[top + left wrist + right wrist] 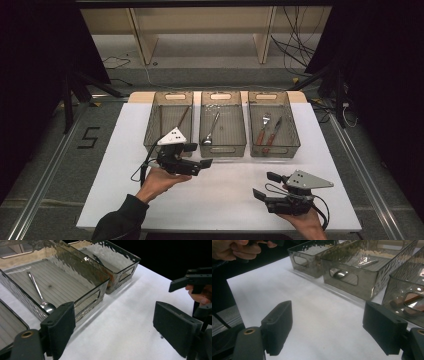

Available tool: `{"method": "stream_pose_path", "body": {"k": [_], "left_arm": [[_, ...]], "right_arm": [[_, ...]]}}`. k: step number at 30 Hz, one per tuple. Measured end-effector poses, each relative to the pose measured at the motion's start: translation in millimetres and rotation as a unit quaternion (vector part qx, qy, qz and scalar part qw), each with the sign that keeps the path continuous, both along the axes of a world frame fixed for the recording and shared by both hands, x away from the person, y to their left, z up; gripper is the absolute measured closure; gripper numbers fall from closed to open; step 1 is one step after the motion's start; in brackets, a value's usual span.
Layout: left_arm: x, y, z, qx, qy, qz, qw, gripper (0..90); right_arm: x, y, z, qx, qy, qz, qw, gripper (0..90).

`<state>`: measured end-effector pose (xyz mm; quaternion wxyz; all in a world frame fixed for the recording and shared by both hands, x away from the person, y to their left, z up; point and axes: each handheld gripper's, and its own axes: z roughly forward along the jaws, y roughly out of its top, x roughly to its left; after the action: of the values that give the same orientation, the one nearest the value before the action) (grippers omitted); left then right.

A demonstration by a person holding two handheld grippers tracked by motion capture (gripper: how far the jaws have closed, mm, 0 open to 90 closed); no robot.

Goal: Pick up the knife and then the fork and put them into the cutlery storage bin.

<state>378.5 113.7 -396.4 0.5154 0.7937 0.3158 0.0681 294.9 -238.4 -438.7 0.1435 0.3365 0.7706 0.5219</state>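
Three smoky clear bins stand in a row on the white table [125,165]. A slim brown-handled utensil [183,117] lies in the left bin [150,134]. The middle bin [223,149] holds a metal spoon [210,131], whose bowl lies near the front wall [40,293]. A fork [263,126] and a knife [273,134] with reddish handles lie in the right bin [296,134]. My left gripper [198,155] is open and empty in front of the left and middle bins, jaws wide [112,315]. My right gripper [266,185] is open and empty near the front right [327,312].
Bare white table surface [312,305] lies between both grippers and the bins. A wooden shelf frame [145,40] and loose cables [295,45] are on the floor behind the table. Black curtains flank both sides. The table's front edge runs just below my hands.
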Motion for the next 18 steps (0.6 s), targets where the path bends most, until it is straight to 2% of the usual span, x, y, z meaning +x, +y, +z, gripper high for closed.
{"method": "stream_pose_path", "body": {"k": [6,9,18], "left_arm": [[-12.2,10.1,-9.3,0.005,-0.007,0.005,1.0000,16.4],[-17.4,15.3,-12.4,0.016,-0.011,0.011,0.9997,15.7],[-34.2,31.7,-21.5,0.008,-0.023,0.023,0.9994,15.7]], "right_arm": [[0.1,-0.1,0.0,0.001,-0.001,-0.001,1.0000,24.6],[0.3,0.0,-0.5,0.001,0.001,0.000,1.0000,24.6],[-0.1,0.1,-0.1,0.001,0.000,-0.002,1.0000,24.6]]}}
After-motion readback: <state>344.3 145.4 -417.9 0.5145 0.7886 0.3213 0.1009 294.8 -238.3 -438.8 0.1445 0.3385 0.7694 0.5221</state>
